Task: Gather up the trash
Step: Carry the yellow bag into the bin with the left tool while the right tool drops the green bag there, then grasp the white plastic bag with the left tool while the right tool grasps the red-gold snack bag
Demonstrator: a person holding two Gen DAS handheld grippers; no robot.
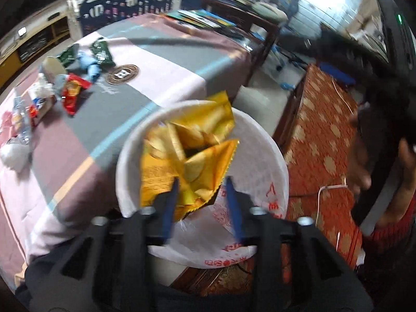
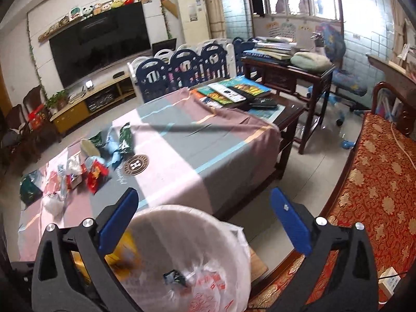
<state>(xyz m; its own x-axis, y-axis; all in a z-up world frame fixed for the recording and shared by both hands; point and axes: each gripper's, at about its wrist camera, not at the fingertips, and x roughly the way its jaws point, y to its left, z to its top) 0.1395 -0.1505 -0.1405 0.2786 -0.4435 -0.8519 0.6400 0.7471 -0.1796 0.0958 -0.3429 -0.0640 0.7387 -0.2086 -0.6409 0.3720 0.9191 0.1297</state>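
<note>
My left gripper (image 1: 202,182) hangs over the white bag-lined trash bin (image 1: 260,140). Its blue fingers are part open around a crumpled yellow snack bag (image 1: 192,153) that lies in the bin's mouth. I cannot tell whether the fingers press on the bag. My right gripper (image 2: 202,200) is wide open and empty above the same bin (image 2: 215,223), where the yellow bag (image 2: 124,252) shows through the liner. Several wrappers lie on the table: a red one (image 1: 71,92) (image 2: 95,175), green ones (image 1: 101,52) (image 2: 124,136), and blue ones (image 1: 91,65).
The table has a pink and grey cloth (image 2: 182,150); books (image 2: 231,91) lie at its far end. A red patterned sofa (image 2: 377,176) runs along the right of the bin. A dark side table (image 2: 286,72) and a blue play fence (image 2: 182,70) stand beyond.
</note>
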